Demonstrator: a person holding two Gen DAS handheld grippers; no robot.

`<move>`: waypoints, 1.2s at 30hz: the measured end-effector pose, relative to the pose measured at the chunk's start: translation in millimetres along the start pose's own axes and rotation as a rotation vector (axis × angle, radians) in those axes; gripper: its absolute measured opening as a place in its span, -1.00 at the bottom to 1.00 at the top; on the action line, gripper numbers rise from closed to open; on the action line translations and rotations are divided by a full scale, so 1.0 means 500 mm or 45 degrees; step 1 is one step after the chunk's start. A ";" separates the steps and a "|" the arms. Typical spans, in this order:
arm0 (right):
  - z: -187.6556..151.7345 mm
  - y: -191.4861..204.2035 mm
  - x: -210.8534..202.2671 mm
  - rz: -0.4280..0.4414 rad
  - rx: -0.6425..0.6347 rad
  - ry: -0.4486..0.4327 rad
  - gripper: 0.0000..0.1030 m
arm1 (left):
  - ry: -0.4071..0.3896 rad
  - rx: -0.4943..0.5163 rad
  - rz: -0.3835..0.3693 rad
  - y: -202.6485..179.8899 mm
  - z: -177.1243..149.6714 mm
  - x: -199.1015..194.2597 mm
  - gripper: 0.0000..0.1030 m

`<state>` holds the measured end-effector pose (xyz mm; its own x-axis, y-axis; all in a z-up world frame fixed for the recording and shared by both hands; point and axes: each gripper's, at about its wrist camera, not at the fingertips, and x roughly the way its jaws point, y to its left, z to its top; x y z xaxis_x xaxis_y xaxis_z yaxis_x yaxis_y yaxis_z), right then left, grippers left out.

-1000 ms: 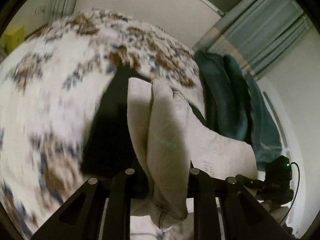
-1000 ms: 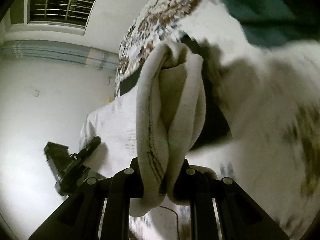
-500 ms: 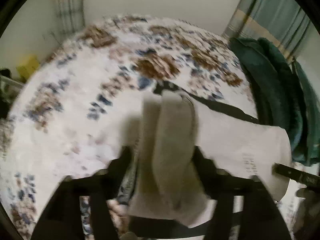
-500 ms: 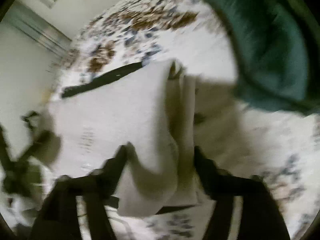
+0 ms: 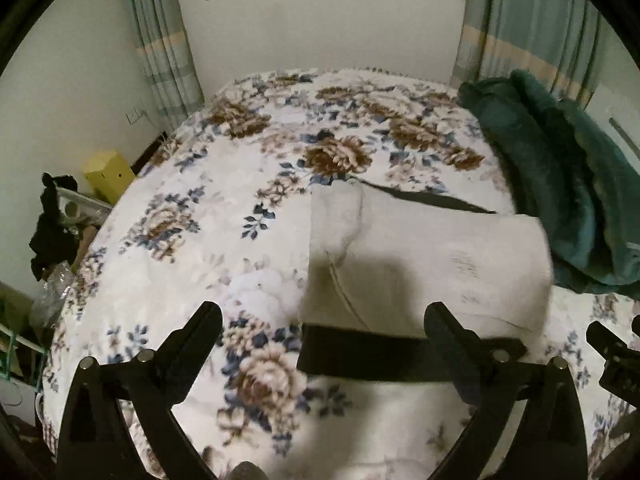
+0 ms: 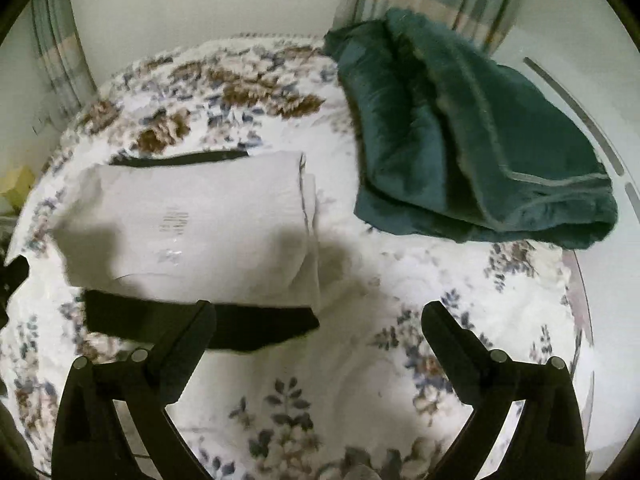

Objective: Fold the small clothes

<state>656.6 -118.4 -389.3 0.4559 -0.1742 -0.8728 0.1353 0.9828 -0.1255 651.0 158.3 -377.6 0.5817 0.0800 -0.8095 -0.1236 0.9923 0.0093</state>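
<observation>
Both the left gripper and right gripper have just spread wide, empty, above the folded grey garment (its faint print unreadable).

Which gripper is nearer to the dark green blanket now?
Right. The right gripper hovers open beside the green blanket; the left gripper is open farther away, across the folded grey garment.
</observation>
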 end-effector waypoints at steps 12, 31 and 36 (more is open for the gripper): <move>-0.133 -0.091 -0.443 0.001 0.017 -0.186 1.00 | -0.179 0.038 -0.006 -0.016 -0.060 -0.379 1.00; -0.342 -0.230 -1.008 0.057 -0.021 -0.470 1.00 | -0.337 0.020 -0.081 -0.014 -0.169 -0.792 1.00; -0.367 -0.253 -1.075 0.070 -0.019 -0.510 1.00 | -0.375 0.022 -0.075 -0.011 -0.184 -0.843 1.00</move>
<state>232.9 -138.1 9.1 0.7693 -0.1285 -0.6258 0.0895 0.9916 -0.0935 332.6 110.2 -90.3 0.7959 0.0437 -0.6038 -0.0707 0.9973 -0.0209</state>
